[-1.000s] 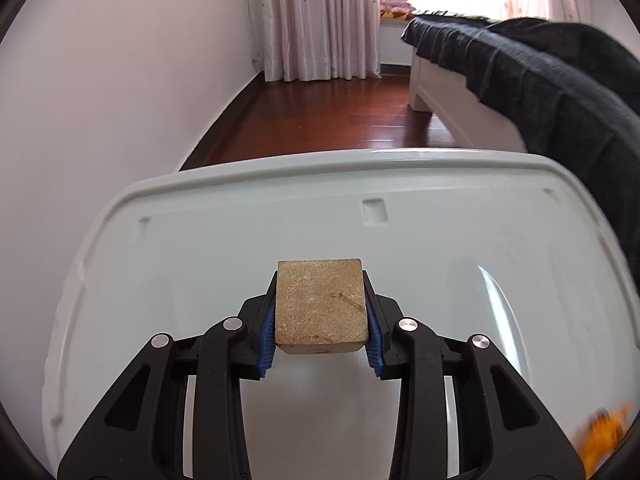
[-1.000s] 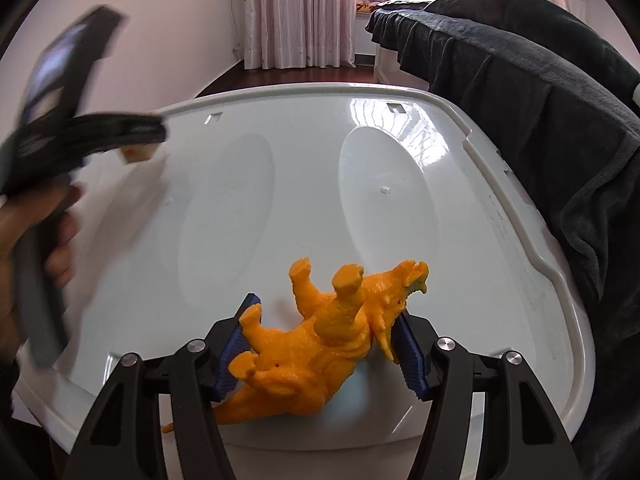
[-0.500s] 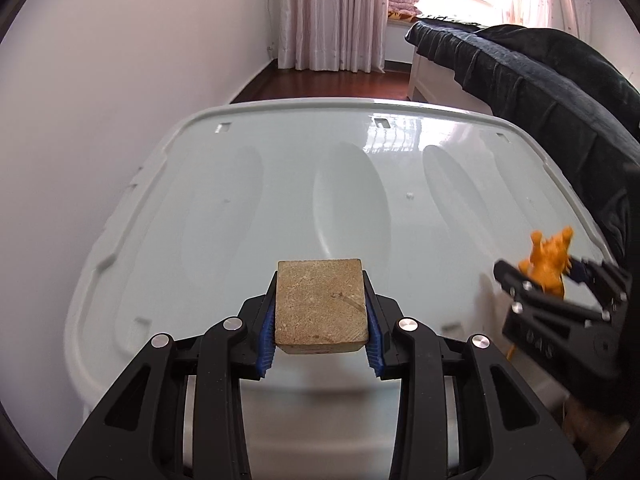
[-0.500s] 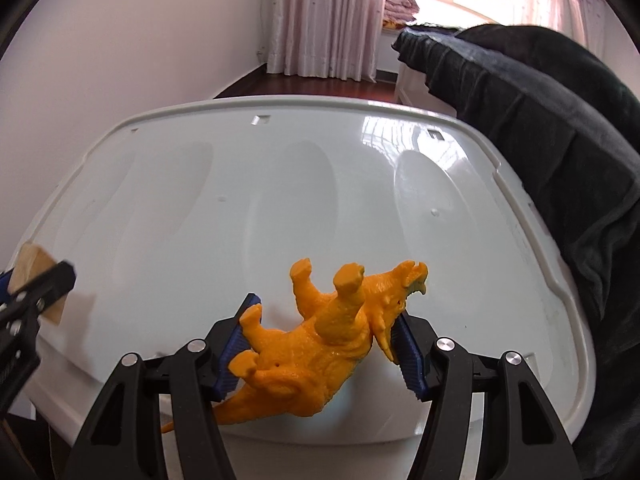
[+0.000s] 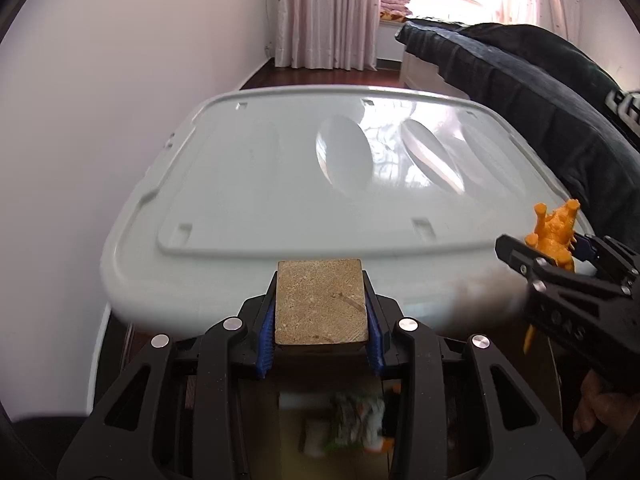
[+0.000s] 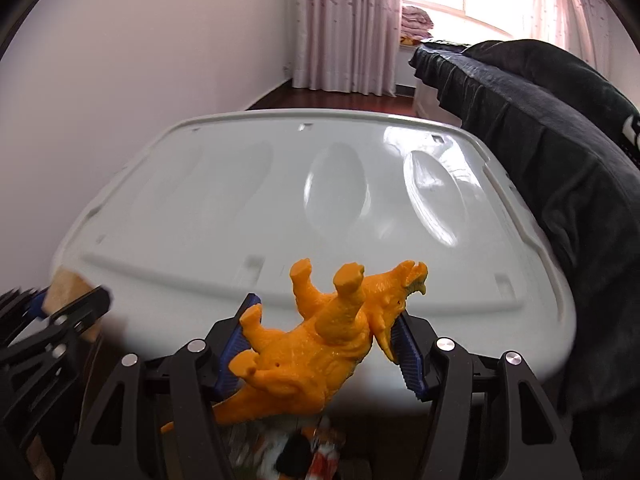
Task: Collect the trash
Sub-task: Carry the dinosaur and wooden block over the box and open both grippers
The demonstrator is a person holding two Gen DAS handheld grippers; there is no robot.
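Ahead in both views, a pale grey plastic lid (image 5: 248, 184) with oval dimples, serving as the surface, bare on top, raised rim all round. To its right, a bed draped in a dark blanket (image 6: 552, 168), touching or just beside the lid's right edge. Beyond, dark wood floor (image 5: 332, 76), pink curtains (image 6: 344, 24) and a bright window. Near the bottom of both views, past the lid's near edge, a blurred heap of mixed litter (image 5: 356, 424), too smeared to name. In the right gripper (image 6: 324, 344), an orange toy dinosaur (image 6: 316, 348), clamped on its flanks between the blue pads, jaws about half spread around the body. Lying on its back, legs up; long axis slanting from tail at lower left to horned head at upper right, snout pointing right and away from the camera, out over the lid's near rim. Seen from the left wrist view too, at the right edge, legs upward (image 5: 554, 232). In the left gripper (image 5: 320, 340), a tan wooden block (image 5: 322, 304), roughly cubic, no clear long axis, rough sawn face toward the camera, squeezed squarely between the pads with jaws narrowly set, held just at the lid's near edge. At far lower right of the left view, part of a hand (image 5: 596, 408) behind the right gripper.
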